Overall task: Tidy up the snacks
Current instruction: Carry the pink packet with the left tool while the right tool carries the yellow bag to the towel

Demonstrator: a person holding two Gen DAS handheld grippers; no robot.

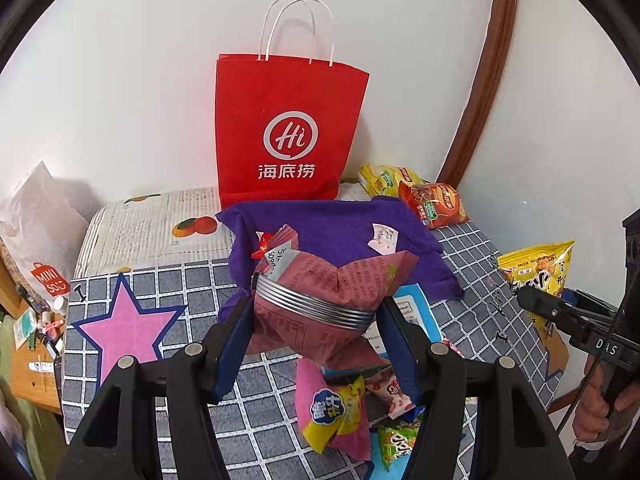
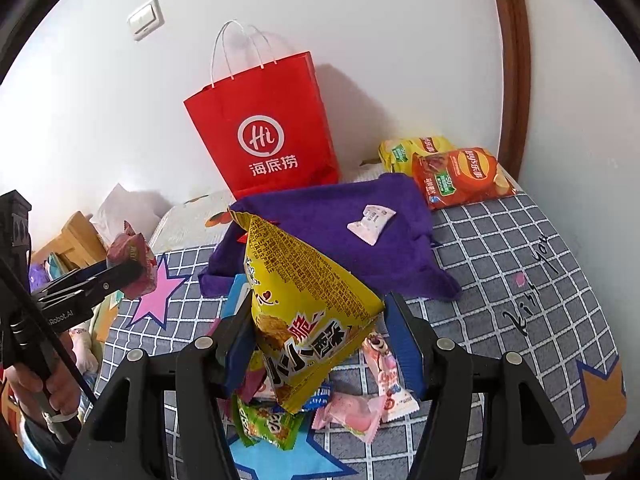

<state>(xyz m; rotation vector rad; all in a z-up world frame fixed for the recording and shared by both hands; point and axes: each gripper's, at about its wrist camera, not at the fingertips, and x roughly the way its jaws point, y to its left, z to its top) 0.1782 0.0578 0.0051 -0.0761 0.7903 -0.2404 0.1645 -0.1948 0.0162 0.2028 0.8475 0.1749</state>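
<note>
My left gripper (image 1: 316, 316) is shut on a dark pink snack packet (image 1: 328, 300) and holds it above the bed; it also shows in the right wrist view (image 2: 134, 266). My right gripper (image 2: 316, 344) is shut on a yellow snack bag (image 2: 304, 312), lifted above a pile of small snacks (image 2: 348, 408); the yellow bag shows at the right in the left wrist view (image 1: 536, 276). A purple cloth (image 1: 340, 236) lies ahead with a small white packet (image 2: 370, 218) on it. A red paper bag (image 1: 288, 132) stands upright against the wall behind it.
Two chip bags, yellow (image 2: 412, 150) and orange (image 2: 460, 178), lie at the back right of the checked bedspread (image 2: 500, 260). A Miniso bag (image 1: 44, 248) and a cluttered wooden table (image 1: 36, 344) are at the left. A brown door frame (image 2: 516, 60) rises on the right.
</note>
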